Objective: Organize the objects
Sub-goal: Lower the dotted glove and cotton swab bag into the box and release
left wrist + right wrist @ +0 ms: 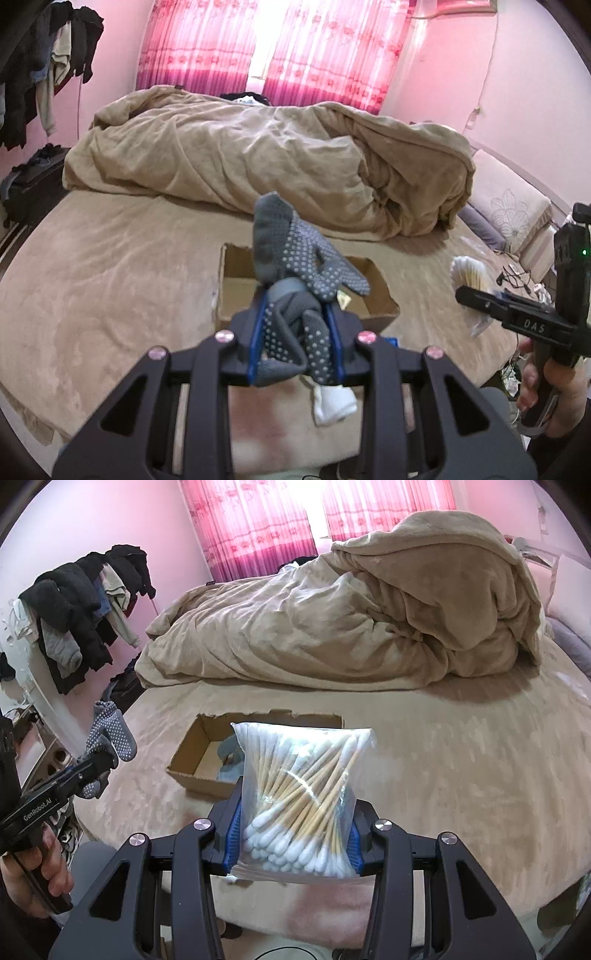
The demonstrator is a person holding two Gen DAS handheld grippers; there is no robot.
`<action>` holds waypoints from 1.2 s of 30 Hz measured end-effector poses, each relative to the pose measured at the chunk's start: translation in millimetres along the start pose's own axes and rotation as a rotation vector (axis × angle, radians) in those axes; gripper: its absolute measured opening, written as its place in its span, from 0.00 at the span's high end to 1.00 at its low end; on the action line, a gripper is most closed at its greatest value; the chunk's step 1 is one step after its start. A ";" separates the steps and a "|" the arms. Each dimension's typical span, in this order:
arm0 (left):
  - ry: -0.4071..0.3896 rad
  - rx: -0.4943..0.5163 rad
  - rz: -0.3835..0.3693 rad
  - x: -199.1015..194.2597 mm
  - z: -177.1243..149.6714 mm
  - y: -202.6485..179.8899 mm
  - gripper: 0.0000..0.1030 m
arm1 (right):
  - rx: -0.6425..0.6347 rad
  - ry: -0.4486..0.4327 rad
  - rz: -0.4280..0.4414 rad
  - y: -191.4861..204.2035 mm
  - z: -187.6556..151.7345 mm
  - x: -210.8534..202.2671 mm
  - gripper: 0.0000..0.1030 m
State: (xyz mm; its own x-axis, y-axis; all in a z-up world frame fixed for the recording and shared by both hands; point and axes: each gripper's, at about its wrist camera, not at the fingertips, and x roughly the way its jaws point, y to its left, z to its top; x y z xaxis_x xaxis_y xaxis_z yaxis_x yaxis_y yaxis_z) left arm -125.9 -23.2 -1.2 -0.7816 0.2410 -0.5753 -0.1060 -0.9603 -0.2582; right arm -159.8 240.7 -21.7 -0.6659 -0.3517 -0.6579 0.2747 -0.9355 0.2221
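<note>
We see the cardboard box point(207, 753) on the bed point(461, 760) holding something blue-grey; our left hand-held gripper point(295, 343) clamps a dotted glove point(295, 258), the right hand-held gripper point(295, 834) pinches a cotton-swab bag point(299, 794), bare bed around.

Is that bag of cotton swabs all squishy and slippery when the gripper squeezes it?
Probably a bit. The bag of cotton swabs is thin clear plastic, so it may slide against the right gripper pads. The sticks inside look stiff but loose, so the bag likely bulges and shifts. It seems light, since it stands up from the jaws without sagging.
</note>
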 end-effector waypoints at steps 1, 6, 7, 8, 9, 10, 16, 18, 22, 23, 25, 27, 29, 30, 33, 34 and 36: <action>-0.002 0.000 0.000 3.1 2.2 1.1 0.71 | 0.000 -0.001 -0.001 0.0 1.2 1.8 0.55; -0.001 -0.005 0.001 25.1 12.3 10.3 0.71 | -0.012 0.013 -0.002 0.8 13.0 27.7 0.54; 0.005 -0.003 0.001 31.9 14.4 12.1 0.71 | -0.016 0.015 -0.002 1.4 14.7 32.3 0.54; 0.009 -0.001 -0.001 37.3 15.9 13.4 0.71 | -0.020 0.018 -0.001 2.0 16.7 37.6 0.54; 0.014 0.004 0.002 46.2 17.6 15.2 0.71 | -0.025 0.021 0.001 2.5 19.1 44.2 0.54; 0.020 0.006 0.004 52.3 17.8 16.5 0.71 | -0.027 0.023 0.001 2.4 20.4 49.0 0.54; 0.057 0.005 0.016 91.9 18.3 27.3 0.71 | -0.032 0.050 0.008 -0.7 27.6 87.1 0.54; 0.070 0.015 0.026 106.1 17.0 29.5 0.71 | -0.035 0.068 0.012 -1.7 28.3 103.0 0.54; 0.106 0.031 0.040 135.5 13.4 33.8 0.71 | -0.040 0.093 0.014 -4.4 29.0 127.3 0.54; 0.119 0.032 0.042 143.2 12.2 35.3 0.71 | -0.041 0.097 0.012 -5.6 29.7 132.7 0.54; 0.145 0.032 0.041 155.8 8.4 37.2 0.70 | -0.036 0.107 0.007 -9.5 30.4 142.6 0.54; 0.174 0.031 0.049 167.7 3.5 39.1 0.70 | -0.024 0.116 -0.002 -14.7 29.6 150.0 0.54; 0.198 0.028 0.052 175.2 -0.7 40.6 0.69 | -0.011 0.121 -0.005 -19.7 27.5 153.9 0.53; 0.214 0.032 0.064 180.5 -4.1 41.2 0.69 | -0.009 0.122 -0.007 -21.3 26.5 155.6 0.52; 0.251 0.068 0.079 188.8 -9.8 38.4 0.67 | -0.014 0.123 0.003 -23.3 24.3 160.5 0.44; 0.258 0.083 0.088 189.4 -10.1 36.4 0.66 | -0.021 0.122 0.006 -22.3 24.3 161.4 0.43; 0.263 0.077 0.092 187.9 -9.3 34.3 0.64 | -0.038 0.121 -0.001 -18.2 23.2 160.5 0.37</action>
State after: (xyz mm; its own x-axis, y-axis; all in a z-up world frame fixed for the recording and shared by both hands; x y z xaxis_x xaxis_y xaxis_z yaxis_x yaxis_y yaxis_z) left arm -270.7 -9.5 -125.3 -0.6053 0.1710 -0.7774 -0.0962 -0.9852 -0.1419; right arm -287.8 200.5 -114.6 -0.5779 -0.3426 -0.7407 0.3020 -0.9330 0.1959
